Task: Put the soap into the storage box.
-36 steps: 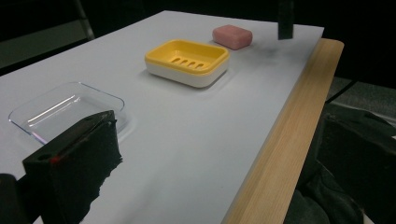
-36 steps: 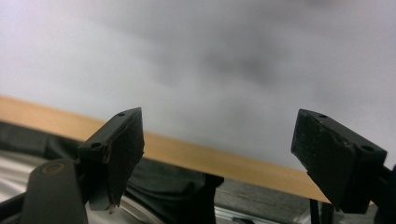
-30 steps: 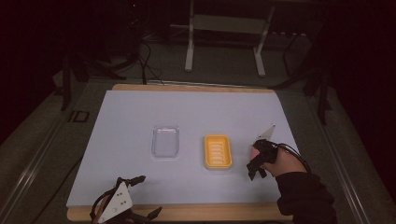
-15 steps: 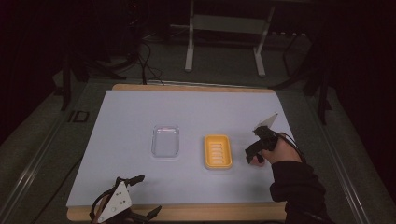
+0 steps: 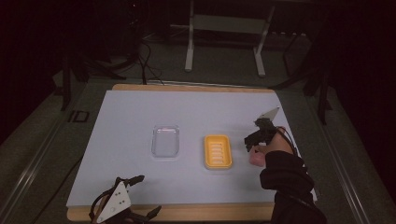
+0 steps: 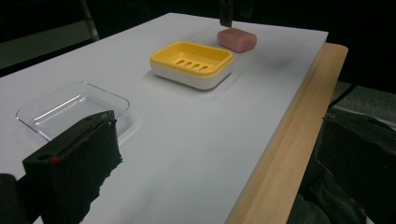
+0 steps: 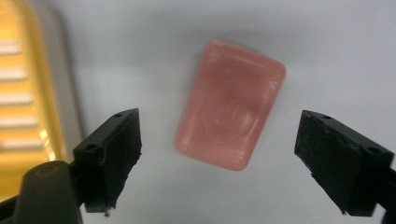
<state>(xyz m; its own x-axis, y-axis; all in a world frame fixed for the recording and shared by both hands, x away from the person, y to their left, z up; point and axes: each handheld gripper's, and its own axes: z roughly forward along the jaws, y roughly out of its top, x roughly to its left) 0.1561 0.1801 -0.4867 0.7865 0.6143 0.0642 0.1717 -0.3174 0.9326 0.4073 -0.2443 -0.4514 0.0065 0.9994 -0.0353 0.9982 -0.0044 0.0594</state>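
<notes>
Pink soap bar (image 7: 231,117) lies flat on the white desk (image 5: 140,116) just beside the yellow soap dish (image 5: 217,151), the right gripper (image 7: 219,161) having shifted above it, fingers (image 7: 114,149) just narrowing yet released astride it, so pickup appears imminent.
</notes>
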